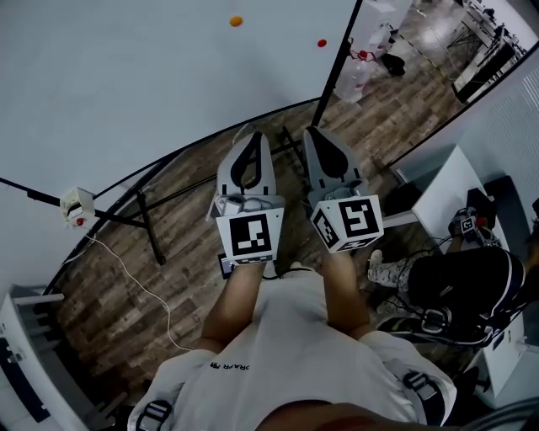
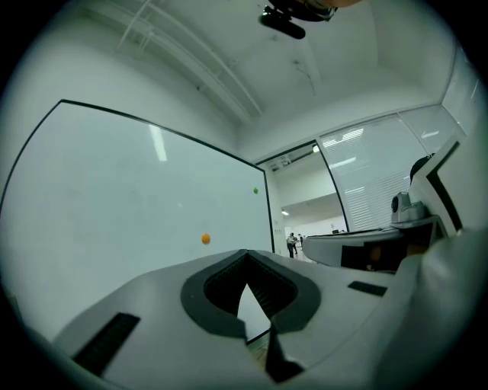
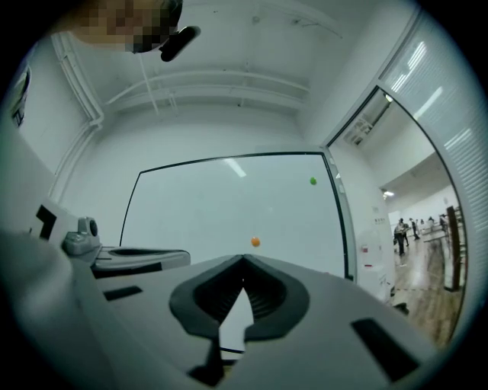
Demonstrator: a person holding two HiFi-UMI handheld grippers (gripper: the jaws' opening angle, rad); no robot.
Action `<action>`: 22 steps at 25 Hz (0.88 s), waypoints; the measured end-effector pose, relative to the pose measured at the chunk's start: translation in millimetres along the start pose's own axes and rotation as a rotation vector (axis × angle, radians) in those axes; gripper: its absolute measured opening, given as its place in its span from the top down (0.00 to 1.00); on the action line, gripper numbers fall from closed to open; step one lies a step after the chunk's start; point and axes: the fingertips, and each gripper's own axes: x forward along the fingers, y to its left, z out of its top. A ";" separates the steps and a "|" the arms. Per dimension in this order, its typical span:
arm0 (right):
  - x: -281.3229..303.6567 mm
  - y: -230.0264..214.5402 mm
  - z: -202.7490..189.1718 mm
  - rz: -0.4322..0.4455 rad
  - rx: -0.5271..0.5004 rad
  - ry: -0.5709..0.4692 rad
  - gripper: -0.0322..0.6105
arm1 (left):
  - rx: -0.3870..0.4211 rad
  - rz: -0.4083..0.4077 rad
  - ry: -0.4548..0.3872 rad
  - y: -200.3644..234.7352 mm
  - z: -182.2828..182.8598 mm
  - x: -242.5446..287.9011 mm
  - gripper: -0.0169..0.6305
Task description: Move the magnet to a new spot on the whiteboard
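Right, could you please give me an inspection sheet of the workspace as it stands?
Surface: whiteboard, upright on a stand, no writing seen.
Job's things: orange magnet, red magnet and green magnet on the board, none touched.
Clutter: clear plastic bag beside the stand.
Grippers: left gripper and right gripper both shut, holding nothing, short of the board.
Cables: white cable across the floor.
Surroundings: wooden floor, white table.

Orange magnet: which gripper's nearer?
Left, narrowly. The orange magnet is almost straight ahead of the left gripper, far off on the whiteboard; the right gripper sits alongside, further right of it.
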 end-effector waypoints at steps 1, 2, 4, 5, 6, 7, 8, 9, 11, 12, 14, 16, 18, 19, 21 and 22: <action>4.1 -0.1 -1.1 0.004 0.002 0.001 0.93 | 0.001 0.004 0.004 2.6 -2.0 2.6 0.97; 8.7 -0.5 -1.6 0.010 0.002 0.000 0.93 | 0.002 0.008 0.005 5.1 -3.4 6.3 0.97; 17.7 -2.1 -2.1 0.023 0.002 -0.006 0.93 | 0.002 0.012 0.004 7.9 -4.8 14.8 0.97; 21.2 -3.5 -2.4 0.029 0.004 -0.008 0.93 | 0.001 0.014 0.003 7.9 -5.4 18.7 0.97; 24.3 -5.3 -2.7 0.034 0.007 -0.012 0.93 | 0.002 0.017 0.002 7.6 -5.8 22.4 0.97; 27.3 -7.2 -2.7 0.041 0.012 -0.017 0.93 | 0.005 0.021 0.001 7.7 -5.7 25.9 0.97; 31.0 -8.8 -2.5 0.048 0.016 -0.022 0.93 | 0.009 0.027 -0.001 8.7 -5.2 29.6 0.97; 35.7 -10.2 -2.2 0.056 0.018 -0.027 0.93 | 0.013 0.034 -0.002 10.7 -4.6 33.8 0.97; 47.2 -13.9 -1.1 0.070 0.017 -0.034 0.93 | 0.015 0.047 -0.006 16.4 -3.7 43.5 0.97; 53.1 -16.5 -0.6 0.077 0.016 -0.037 0.93 | 0.012 0.056 -0.008 19.2 -3.7 48.6 0.97; 65.6 -22.1 0.5 0.094 0.019 -0.044 0.93 | 0.011 0.074 -0.010 25.1 -4.6 59.6 0.97; 78.0 -25.3 0.9 0.117 0.026 -0.045 0.93 | 0.012 0.086 -0.009 30.2 -4.8 70.2 0.97; 86.0 -28.9 -1.5 0.136 0.028 -0.036 0.93 | 0.007 0.093 -0.004 30.4 -6.6 78.9 0.97; 88.7 -31.7 -2.8 0.142 0.029 -0.033 0.93 | 0.005 0.096 -0.002 29.4 -7.9 83.0 0.97; 93.8 -37.3 -3.8 0.153 0.034 -0.037 0.93 | 0.006 0.104 -0.001 27.5 -9.3 91.2 0.97; 96.5 -39.6 -3.7 0.157 0.034 -0.040 0.93 | 0.010 0.107 -0.001 27.0 -9.3 95.0 0.97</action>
